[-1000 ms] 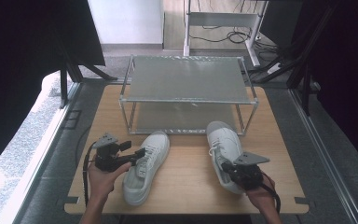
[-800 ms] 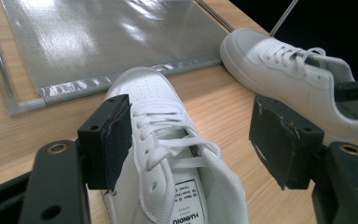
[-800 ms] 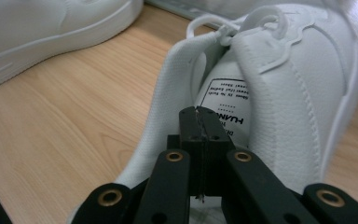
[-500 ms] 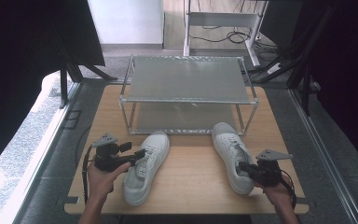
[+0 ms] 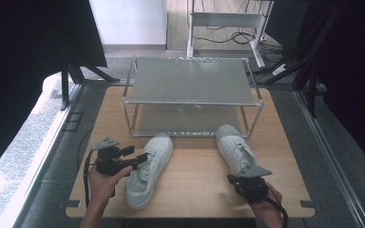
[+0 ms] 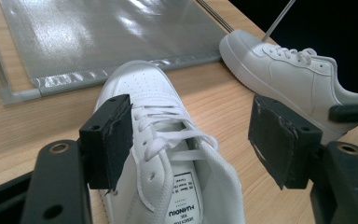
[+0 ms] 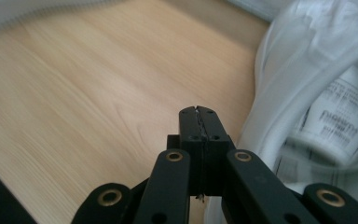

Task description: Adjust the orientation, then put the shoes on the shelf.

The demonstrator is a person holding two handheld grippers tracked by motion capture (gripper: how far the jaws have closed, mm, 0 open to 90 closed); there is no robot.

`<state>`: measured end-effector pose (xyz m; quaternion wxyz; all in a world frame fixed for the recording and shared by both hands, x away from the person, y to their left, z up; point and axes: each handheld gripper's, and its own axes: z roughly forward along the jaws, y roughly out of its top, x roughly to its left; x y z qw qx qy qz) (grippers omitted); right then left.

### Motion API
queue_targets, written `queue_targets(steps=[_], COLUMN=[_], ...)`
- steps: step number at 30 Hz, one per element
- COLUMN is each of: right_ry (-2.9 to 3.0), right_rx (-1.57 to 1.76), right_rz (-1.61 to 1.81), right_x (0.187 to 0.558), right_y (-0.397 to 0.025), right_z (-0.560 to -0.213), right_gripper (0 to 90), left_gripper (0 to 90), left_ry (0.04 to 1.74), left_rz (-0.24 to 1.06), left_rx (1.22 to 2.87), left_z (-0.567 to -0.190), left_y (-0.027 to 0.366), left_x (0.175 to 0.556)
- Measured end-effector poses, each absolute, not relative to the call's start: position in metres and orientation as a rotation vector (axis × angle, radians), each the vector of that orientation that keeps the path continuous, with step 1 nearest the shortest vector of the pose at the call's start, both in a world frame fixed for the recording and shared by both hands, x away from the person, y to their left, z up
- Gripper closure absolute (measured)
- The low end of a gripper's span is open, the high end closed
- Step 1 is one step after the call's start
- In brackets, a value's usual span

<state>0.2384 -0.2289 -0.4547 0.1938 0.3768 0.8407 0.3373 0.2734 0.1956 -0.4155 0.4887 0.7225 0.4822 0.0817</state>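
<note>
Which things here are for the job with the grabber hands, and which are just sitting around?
Likely for the job:
left shoe, between the open left gripper's jaws
right shoe, beside the shut right gripper
shoe rack, nothing on its shelves

Just around:
wooden table
cables on the floor behind
black curtains

Two shoes (image 5: 148, 170) (image 5: 235, 148) before rack (image 5: 190, 97), apparently apart.

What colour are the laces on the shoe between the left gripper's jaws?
White, matching the white leather low-top sneaker itself; the left gripper view shows them best.
</note>
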Motion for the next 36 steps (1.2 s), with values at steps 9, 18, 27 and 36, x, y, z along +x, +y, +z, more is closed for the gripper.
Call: queue_targets(steps=[9, 18, 27, 36], right_ry=[2.319, 2.339, 2.329, 2.266], right_rx=[1.119, 1.135, 0.983, 0.948], right_rz=[0.89, 0.945, 1.126, 1.203], right_x=[0.226, 0.227, 0.223, 0.249], right_y=[-0.252, -0.267, -0.257, -0.261], right_z=[-0.465, -0.465, -0.441, -0.411], right_gripper=[90.0, 90.0, 73.0, 51.3], left_gripper=[31.3, 31.7, 34.4, 35.8], left_ry=[1.2, 1.206, 1.175, 1.144], left_rz=[0.174, 0.163, 0.157, 0.169], left_rx=[1.685, 1.655, 1.664, 1.639], left_z=[-0.414, -0.411, -0.406, -0.402], left_y=[0.216, 0.228, 0.225, 0.23], left_x=[0.274, 0.272, 0.269, 0.266])
